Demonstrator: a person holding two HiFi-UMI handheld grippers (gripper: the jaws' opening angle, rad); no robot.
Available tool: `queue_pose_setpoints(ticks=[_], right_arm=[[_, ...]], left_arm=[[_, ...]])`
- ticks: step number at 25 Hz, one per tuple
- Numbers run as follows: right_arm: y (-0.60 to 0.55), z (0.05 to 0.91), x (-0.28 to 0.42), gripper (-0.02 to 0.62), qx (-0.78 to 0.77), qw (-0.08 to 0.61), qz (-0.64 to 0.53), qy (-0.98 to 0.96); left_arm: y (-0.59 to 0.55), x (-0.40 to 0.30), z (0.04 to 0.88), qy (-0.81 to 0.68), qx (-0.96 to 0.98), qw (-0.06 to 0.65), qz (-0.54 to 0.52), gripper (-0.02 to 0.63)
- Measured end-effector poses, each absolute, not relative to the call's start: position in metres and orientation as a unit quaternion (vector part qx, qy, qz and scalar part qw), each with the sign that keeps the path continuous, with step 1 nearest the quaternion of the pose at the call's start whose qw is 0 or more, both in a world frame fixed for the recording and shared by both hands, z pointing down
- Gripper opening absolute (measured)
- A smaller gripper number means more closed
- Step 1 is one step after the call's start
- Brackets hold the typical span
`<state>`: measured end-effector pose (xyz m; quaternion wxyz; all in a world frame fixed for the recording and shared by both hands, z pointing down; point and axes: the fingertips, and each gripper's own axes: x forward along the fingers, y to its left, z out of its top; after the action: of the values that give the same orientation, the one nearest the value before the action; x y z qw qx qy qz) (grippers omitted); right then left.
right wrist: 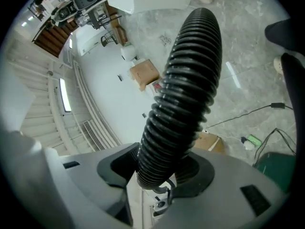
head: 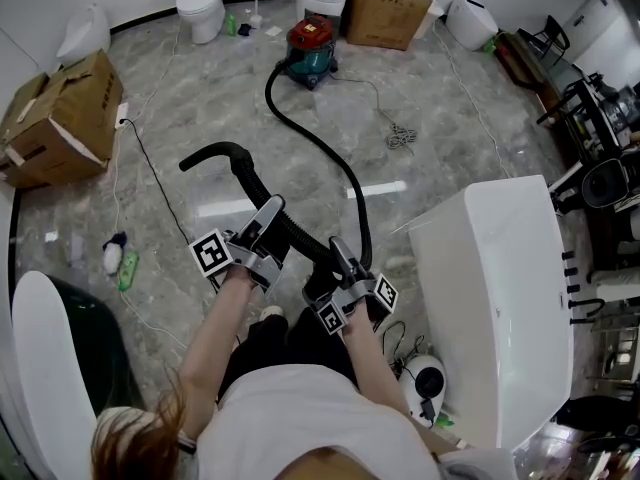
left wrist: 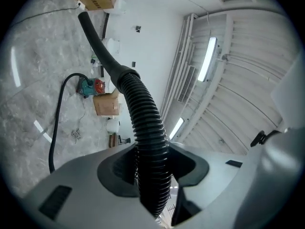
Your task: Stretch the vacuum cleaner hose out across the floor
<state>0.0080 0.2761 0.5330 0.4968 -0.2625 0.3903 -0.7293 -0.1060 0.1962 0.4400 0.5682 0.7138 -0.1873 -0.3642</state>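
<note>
Closest to the person, the right gripper (head: 342,263) is holding the black ribbed plastic vacuum hose (head: 312,140). Its jaws are standing part-way apart with the ribs pressed between them. Just beside it, the left gripper (head: 262,223) is gripping the same hose further along, jaws likewise closed on the ribbed section. That grip sits just short of the smooth black curved wand end (head: 212,154), which is projecting free beyond it. The short span between the two grippers is running raised above the grey marble-patterned floor (head: 200,98).

Beyond the hands, the rest of the hose is lying in a long curve across the floor. It is joining the red and teal canister vacuum cleaner (head: 312,46) near the far wall.

Assessment: slack is showing in that curve, so the stretch is judged incomplete. Both grips should be kept firm, as a ribbed hose would probably flex and slip under a loose hold. The pull is best drawn low and steady, away from the canister, which may well shift if jerked. The large white tub (head: 490,298) is standing close on the person's right. A thin grey cable (head: 400,135) is lying bunched near the hose. The pull line should be kept clear of both.
</note>
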Motion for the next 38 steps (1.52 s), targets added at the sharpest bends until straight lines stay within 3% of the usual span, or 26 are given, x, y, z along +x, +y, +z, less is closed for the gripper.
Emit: queue_pose_setpoints(ticks=[17,21,24,30,38], right_arm=[[0.294,0.556,-0.022,0.235,-0.235,0.468,-0.784,0.333],[0.304,0.539,-0.037,0.238,-0.216,0.402,-0.794,0.401],[0.315,0.53,-0.047,0.238,-0.209,0.349,-0.788,0.461],[0.292,0.512,-0.007,0.236,-0.257,0.375,-0.727,0.513],[0.275,0.495,0.047,0.236,-0.394,0.308,-0.619,0.606]], left_arm=[[0.189,-0.104,0.452,-0.215,0.733,0.552,-0.333,0.178],[0.175,-0.112,0.455,-0.242,0.734,0.543,-0.329,0.176],[0.166,-0.118,0.457,-0.258,0.757,0.526,-0.289,0.176],[0.165,-0.123,0.473,-0.279,0.777,0.52,-0.217,0.176],[0.182,-0.127,0.525,-0.332,0.804,0.491,-0.043,0.176]])
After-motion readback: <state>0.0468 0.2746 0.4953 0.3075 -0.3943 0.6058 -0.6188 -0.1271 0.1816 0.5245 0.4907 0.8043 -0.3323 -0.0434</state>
